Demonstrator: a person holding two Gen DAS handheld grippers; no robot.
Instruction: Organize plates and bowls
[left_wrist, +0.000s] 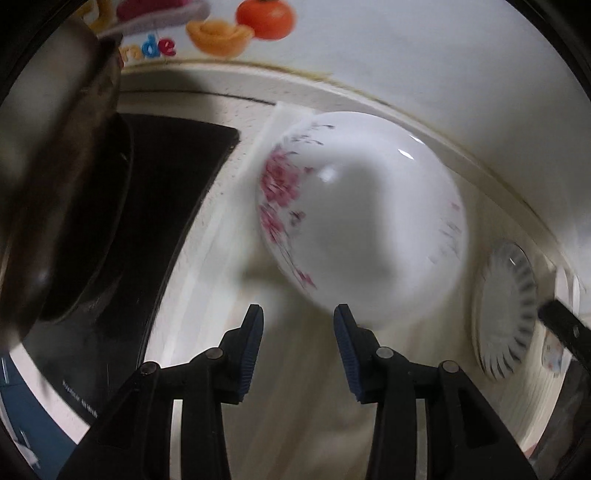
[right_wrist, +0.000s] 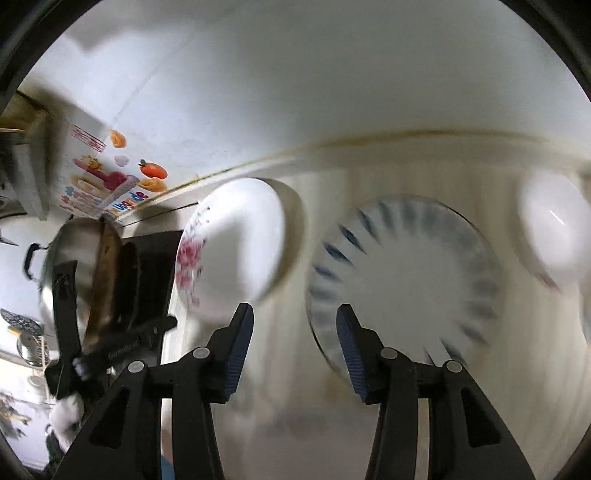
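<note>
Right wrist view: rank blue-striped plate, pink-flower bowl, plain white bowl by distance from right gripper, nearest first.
From the right gripper:
1. blue-striped plate, just ahead, right of the fingertips.
2. pink-flower bowl, ahead-left, close behind; nearly a tie.
3. plain white bowl, far right edge.

Far white bowl (right_wrist: 554, 236), perhaps, blurred.

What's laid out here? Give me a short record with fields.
surface: pale counter against a white wall
dishes: white bowl with pink flowers; blue-striped plate; plain white bowl
left of dishes: black cooktop with a steel pot
left gripper: open, empty
right gripper: open, empty
</note>
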